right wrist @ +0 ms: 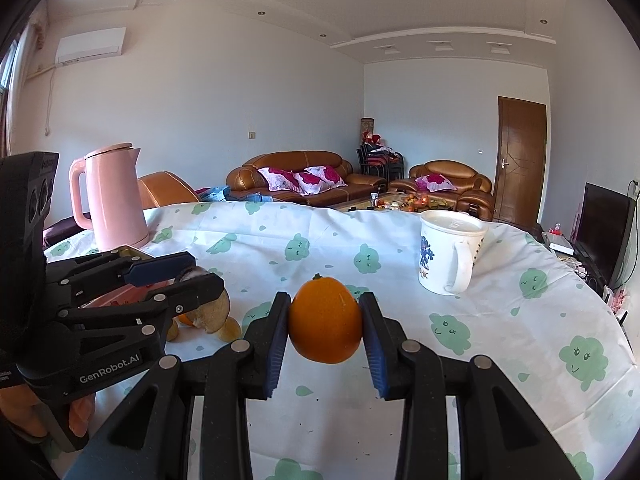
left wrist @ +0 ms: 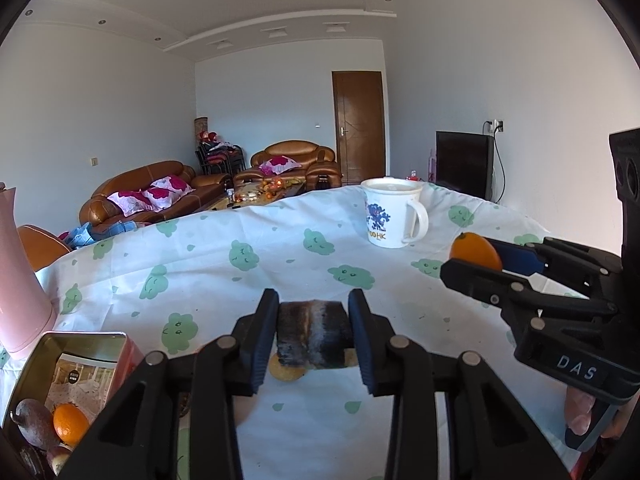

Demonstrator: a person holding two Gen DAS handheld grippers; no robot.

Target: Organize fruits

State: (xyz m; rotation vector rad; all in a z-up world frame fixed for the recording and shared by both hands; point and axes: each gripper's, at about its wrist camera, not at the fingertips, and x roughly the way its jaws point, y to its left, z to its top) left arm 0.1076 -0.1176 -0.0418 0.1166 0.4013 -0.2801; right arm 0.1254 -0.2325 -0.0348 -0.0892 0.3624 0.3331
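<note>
My left gripper [left wrist: 313, 334] clamps a dark, mouldy-looking fruit [left wrist: 311, 332]; my right gripper [right wrist: 325, 330] grips the orange [right wrist: 325, 325]; the tin [left wrist: 80, 364] lies at eight o'clock, nearer my left.

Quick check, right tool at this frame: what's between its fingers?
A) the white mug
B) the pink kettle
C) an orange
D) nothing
C: in the right wrist view the right tool has both pads pressed against an orange, lifted clear of the tablecloth; the white mug and pink kettle stand apart on the table.
</note>
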